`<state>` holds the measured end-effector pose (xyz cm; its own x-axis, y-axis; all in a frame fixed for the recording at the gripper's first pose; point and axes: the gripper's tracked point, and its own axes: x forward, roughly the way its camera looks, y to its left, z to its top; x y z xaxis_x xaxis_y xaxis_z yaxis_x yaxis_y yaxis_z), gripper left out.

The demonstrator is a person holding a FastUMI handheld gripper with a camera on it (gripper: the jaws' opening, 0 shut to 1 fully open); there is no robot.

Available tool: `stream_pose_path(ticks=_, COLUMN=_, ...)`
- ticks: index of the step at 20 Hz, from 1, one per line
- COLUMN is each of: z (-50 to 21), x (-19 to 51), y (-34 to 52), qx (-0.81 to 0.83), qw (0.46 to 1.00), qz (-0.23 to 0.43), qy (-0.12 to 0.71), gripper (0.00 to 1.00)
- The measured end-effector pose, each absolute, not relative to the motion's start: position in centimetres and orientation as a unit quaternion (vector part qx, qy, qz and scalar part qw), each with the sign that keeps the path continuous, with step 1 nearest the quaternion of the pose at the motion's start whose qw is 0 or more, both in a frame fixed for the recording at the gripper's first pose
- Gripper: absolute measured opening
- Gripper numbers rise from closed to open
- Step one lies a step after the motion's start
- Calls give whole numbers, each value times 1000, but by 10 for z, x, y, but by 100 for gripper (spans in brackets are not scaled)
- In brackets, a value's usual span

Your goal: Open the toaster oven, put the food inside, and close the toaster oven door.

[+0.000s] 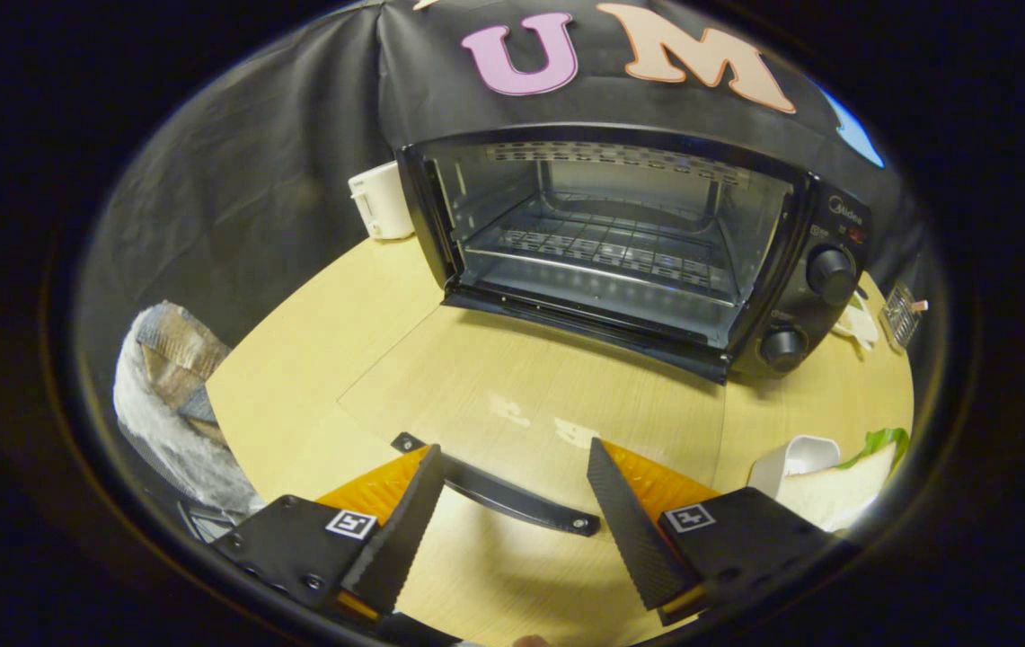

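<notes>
The black toaster oven (822,234) stands at the back of the wooden table (296,359), and a wire rack (611,244) shows in its bare cavity. Its glass door (530,386) lies folded flat toward me. The door's dark handle (503,492) runs across the gap between my fingers. My gripper (512,447) is open, one finger on each side of the handle, neither pressing on it. The food, a sandwich (849,490) with a green leaf, sits in a white dish (790,460) just right of the right finger.
Two round knobs (831,274) sit on the oven's right panel. A white container (382,202) stands left of the oven by the cloth wall. Crumpled grey and brown material (166,377) lies off the table's left edge. Small white items (862,323) lie right of the oven.
</notes>
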<state>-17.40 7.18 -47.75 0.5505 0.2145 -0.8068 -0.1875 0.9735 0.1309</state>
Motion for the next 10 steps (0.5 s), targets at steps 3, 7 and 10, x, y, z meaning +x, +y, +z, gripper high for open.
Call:
stream_pose_path(ticks=3, z=-464, x=-168, y=69, qx=34, qw=888, qz=115, qy=444, gripper=100)
stream_pose_path(ticks=7, z=-431, x=-151, y=52, qx=38, qw=908, qz=105, qy=403, gripper=99)
stream_pose_path(ticks=10, z=-400, x=-137, y=29, qx=56, qw=923, qz=83, qy=372, gripper=99)
